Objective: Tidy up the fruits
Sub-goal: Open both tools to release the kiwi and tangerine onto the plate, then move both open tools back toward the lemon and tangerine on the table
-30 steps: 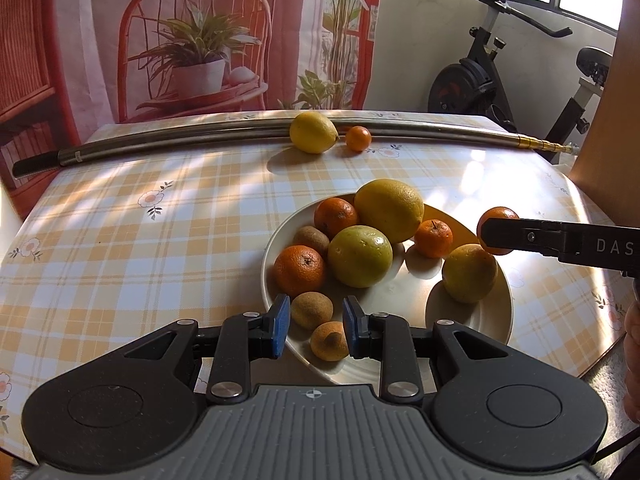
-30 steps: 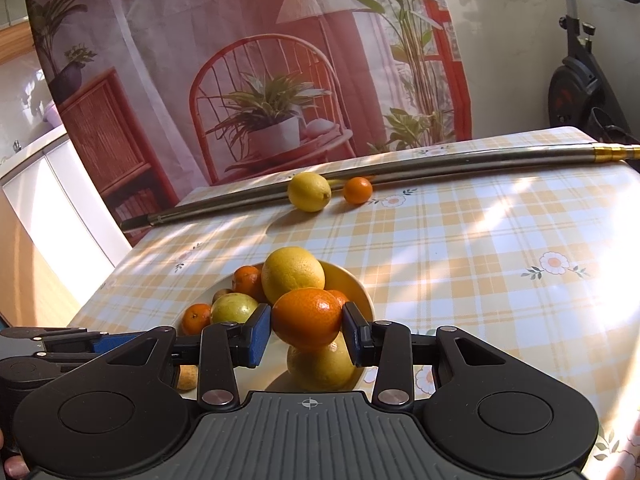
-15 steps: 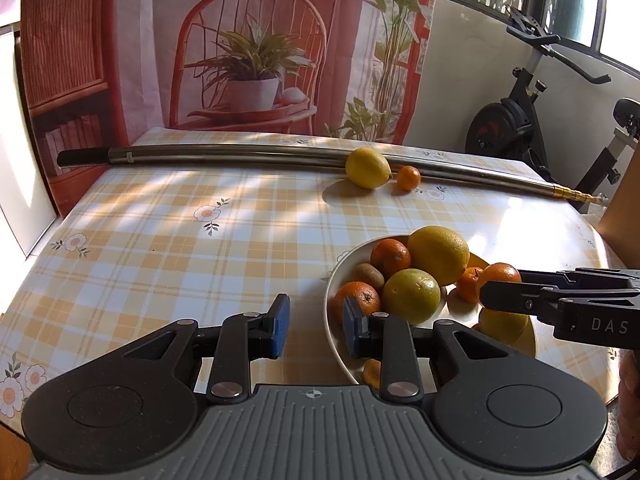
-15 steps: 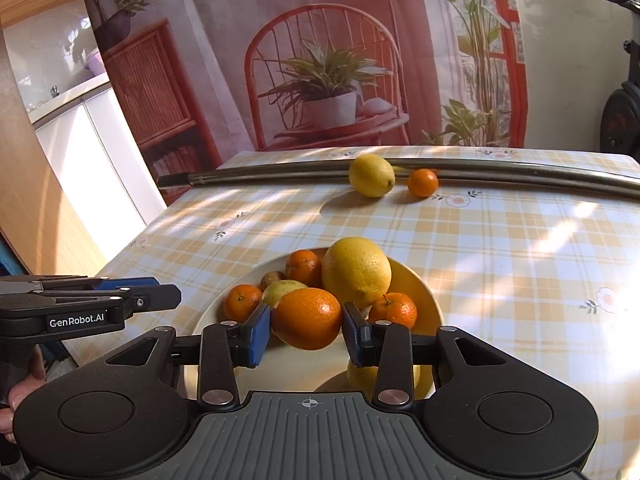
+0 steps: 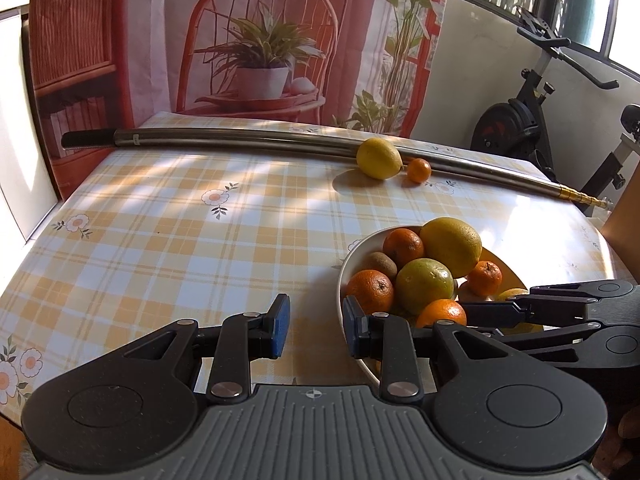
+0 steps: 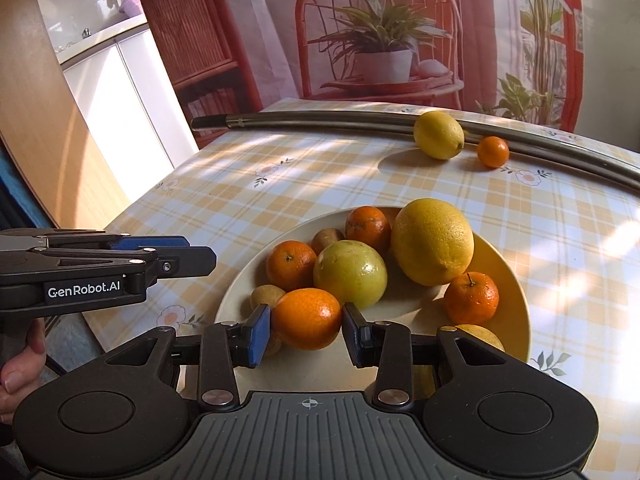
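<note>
Left wrist view first: my left gripper (image 5: 313,331) hangs empty with its blue pads spread apart, low over the checked tablecloth (image 5: 168,240) just left of the cream plate (image 5: 345,276), whose near rim sits behind my right pad. On the plate I see a big yellow citrus (image 5: 451,246), a green-yellow fruit (image 5: 425,286), several oranges and a kiwi (image 5: 382,264). My right gripper (image 5: 460,314) comes in from the right over the plate, gripping an orange (image 5: 442,313) that shows just past my own finger (only its top is visible from here). At the far side of the table a lemon (image 5: 378,158) and a small mandarin (image 5: 419,170) lie side by side against a long metal pole (image 5: 248,141), well apart from the plate. Right wrist view: my right gripper (image 6: 306,330) is clamped on the orange (image 6: 307,318), both blue pads pressed to its sides, held above the near-left part of the plate (image 6: 516,300), in front of the green-yellow fruit (image 6: 350,274); whether it touches the plate I cannot tell. The big yellow citrus (image 6: 433,241) sits behind to the right, a stemmed mandarin (image 6: 471,298) beside it. My left gripper (image 6: 192,256) reaches in from the left edge, off the plate, with my hand (image 6: 18,364) on its grip.
</note>
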Available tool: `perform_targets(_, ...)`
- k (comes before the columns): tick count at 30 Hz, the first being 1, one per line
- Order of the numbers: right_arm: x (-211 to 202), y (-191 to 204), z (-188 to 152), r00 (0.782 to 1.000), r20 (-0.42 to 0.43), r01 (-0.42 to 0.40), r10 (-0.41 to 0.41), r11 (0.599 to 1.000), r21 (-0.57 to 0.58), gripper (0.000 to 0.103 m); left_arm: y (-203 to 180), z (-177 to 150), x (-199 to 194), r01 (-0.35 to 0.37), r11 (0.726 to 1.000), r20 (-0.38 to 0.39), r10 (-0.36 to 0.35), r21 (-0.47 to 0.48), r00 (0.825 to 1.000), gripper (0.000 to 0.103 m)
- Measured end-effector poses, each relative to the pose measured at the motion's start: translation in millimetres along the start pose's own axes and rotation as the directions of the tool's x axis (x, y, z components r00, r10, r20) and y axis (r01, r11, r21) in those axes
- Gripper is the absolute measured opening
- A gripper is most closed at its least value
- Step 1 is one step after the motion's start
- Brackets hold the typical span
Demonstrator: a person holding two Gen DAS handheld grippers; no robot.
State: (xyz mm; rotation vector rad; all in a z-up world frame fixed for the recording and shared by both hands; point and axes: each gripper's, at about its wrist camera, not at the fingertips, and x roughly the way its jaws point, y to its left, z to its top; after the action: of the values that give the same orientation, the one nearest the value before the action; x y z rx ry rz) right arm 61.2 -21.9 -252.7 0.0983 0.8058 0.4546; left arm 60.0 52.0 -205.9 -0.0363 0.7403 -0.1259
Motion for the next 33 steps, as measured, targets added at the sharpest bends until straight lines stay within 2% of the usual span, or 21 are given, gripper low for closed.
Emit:
perform_targets(14, 5, 0, 0, 1.0, 0.012, -0.001, 0.001, 1.0, 0.007, 0.035, 3, -4, 7, 0.004, 1.0, -0.035, -0.005, -0.023, 0.999, 0.03)
perform_targets(19, -15, -1, -5, 0.995, 0.091, 0.04, -0.042, 0.999, 0.019, 0.036, 2, -4, 5, 0.007, 1.0, -0.034, -0.007, -0.022, 0.999, 0.03)
perform_targets(23, -33, -12, -11, 0.978, 0.164, 0.123, -0.131, 0.991, 0.055, 0.037, -1, -5, 5, 0.009, 1.0, -0.043, -0.009, -0.019, 0.999, 0.03)
perform_targets(27, -45, -22, -14, 0.966, 0.197, 0.154, -0.17, 0.984, 0.093, 0.037, -4, -5, 3, 0.013, 1.0, -0.04, -0.013, -0.015, 0.999, 0.03)
perform_targets(33, -51, -28, -17, 0.959, 0.21, 0.168, -0.191, 0.978, 0.122, 0.037, -7, -5, -1, 0.009, 1.0, -0.035, -0.009, -0.008, 0.999, 0.03)
